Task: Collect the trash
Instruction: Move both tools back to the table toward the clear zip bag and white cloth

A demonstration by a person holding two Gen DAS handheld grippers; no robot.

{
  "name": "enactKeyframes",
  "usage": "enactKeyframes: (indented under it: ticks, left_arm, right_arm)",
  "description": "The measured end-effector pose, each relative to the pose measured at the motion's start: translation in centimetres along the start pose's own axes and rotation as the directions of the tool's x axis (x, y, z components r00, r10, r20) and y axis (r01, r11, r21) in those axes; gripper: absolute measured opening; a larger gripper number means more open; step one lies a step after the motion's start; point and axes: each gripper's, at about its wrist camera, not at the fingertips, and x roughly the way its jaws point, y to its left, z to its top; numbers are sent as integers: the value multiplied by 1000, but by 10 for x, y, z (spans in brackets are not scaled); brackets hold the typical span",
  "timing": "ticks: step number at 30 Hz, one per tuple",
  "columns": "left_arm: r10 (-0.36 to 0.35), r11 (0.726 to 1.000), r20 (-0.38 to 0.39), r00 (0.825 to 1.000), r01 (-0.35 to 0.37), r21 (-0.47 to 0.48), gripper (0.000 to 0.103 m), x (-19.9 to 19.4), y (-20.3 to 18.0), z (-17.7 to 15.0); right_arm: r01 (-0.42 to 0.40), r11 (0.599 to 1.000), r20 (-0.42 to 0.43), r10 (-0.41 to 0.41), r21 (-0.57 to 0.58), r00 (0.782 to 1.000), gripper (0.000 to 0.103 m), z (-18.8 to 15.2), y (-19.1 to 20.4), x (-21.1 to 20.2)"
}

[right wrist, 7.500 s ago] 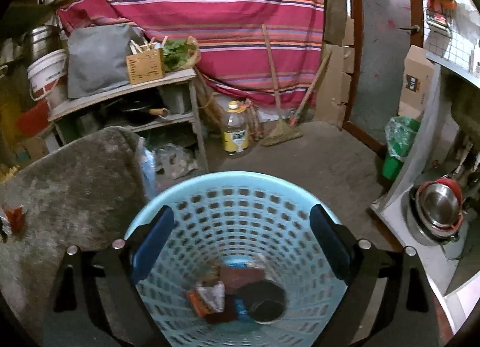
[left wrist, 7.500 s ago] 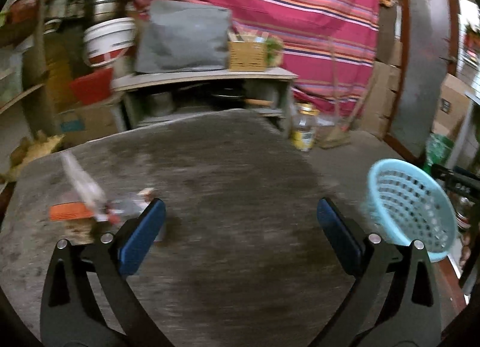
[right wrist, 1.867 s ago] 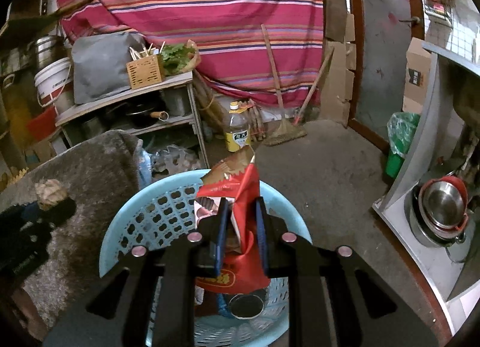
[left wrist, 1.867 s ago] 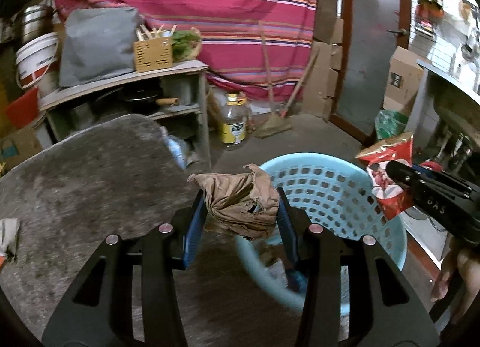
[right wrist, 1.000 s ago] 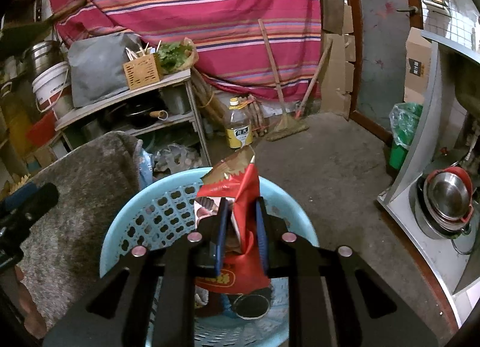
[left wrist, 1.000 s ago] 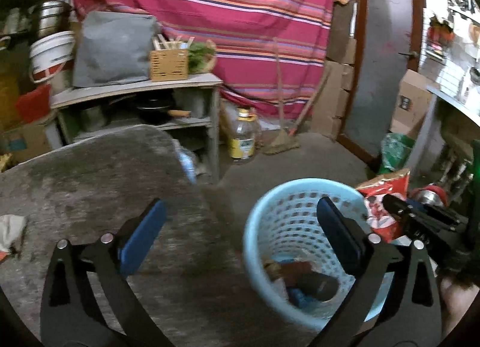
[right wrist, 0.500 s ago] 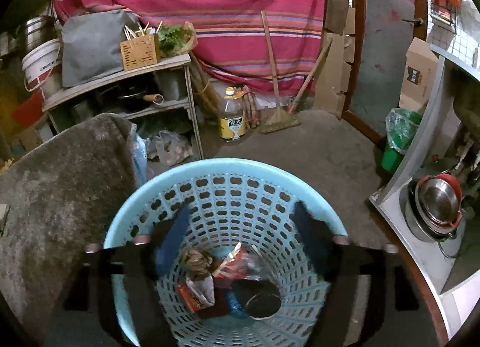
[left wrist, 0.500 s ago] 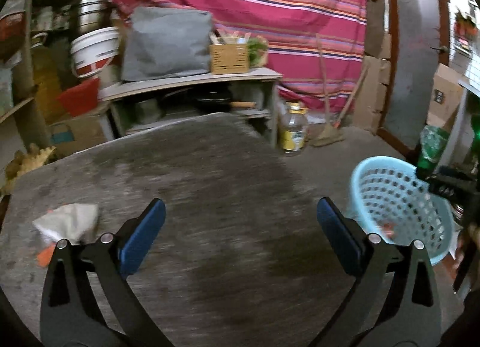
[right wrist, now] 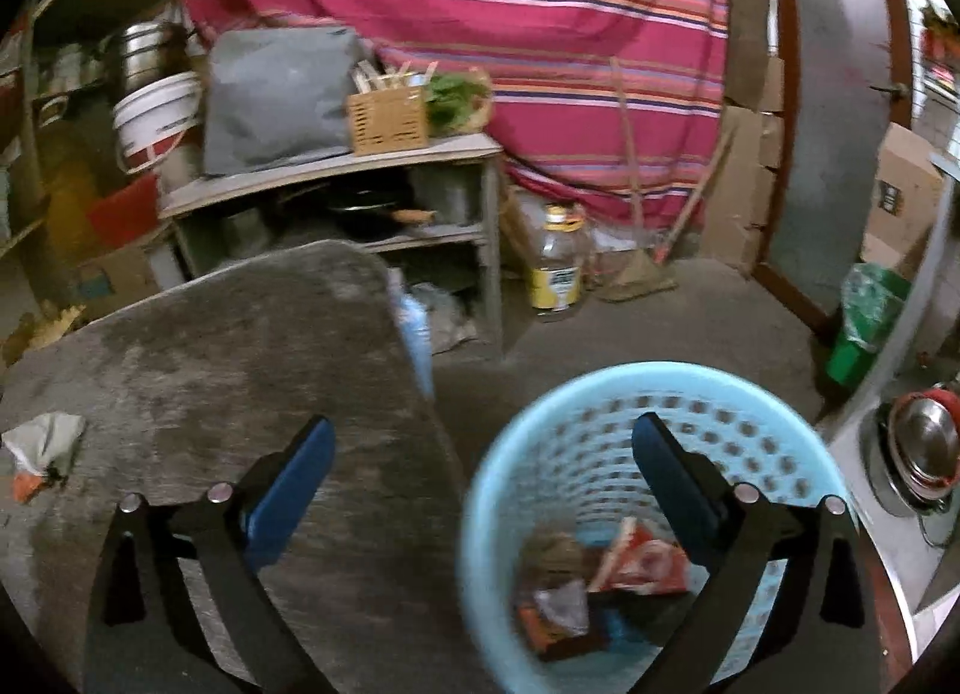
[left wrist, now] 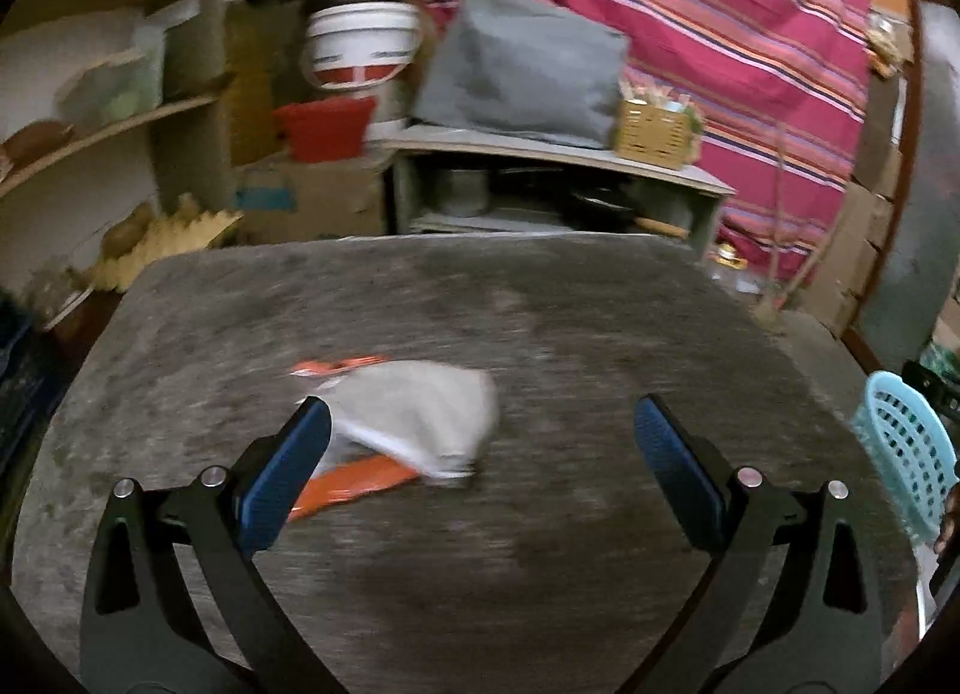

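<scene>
A grey-white crumpled wrapper (left wrist: 420, 412) lies on an orange one (left wrist: 354, 481) on the grey stone table (left wrist: 540, 322). My left gripper (left wrist: 480, 454) is open just in front of them, its left pad beside the wrapper. The same wrapper (right wrist: 45, 442) shows far left in the right wrist view. My right gripper (right wrist: 480, 472) hangs over the table's edge and the light blue basket (right wrist: 492, 490), jaws opening wide with nothing between them. In the basket lie a red snack bag (right wrist: 642, 565) and other trash. The basket (left wrist: 906, 442) also appears at the right edge of the left wrist view.
Behind the table stands a low shelf (right wrist: 336, 172) with a grey bag, a wooden box and greens. A white bucket (left wrist: 360, 46) and red tub sit at the left. On the floor are a yellow-labelled bottle (right wrist: 558, 268), a broom and a green bin (right wrist: 864, 328); metal bowls (right wrist: 918, 454) at right.
The right gripper opened and dropped the red snack bag into the basket, then shifted left toward the table. The left gripper swung left over the table to the grey-white wrapper.
</scene>
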Motion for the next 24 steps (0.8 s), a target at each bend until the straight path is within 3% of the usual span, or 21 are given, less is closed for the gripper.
enactKeyframes:
  ticks: [6, 11, 16, 24]
  left_arm:
    - [96, 993, -55, 994, -99, -58, 98, 15, 61, -11]
    - [44, 988, -130, 990, -62, -138, 98, 31, 96, -20]
    - [59, 990, -178, 982, -80, -114, 97, 47, 93, -26]
    - [76, 994, -196, 978, -89, -59, 95, 67, 84, -20]
  right_arm:
    - [-38, 997, -61, 34, -64, 998, 98, -6, 50, 16]
    - [-60, 998, -70, 59, -20, 996, 98, -5, 67, 21]
    - [-68, 997, -57, 69, 18, 996, 98, -5, 84, 27]
    - [-172, 984, -60, 169, -37, 984, 99, -11, 124, 34]
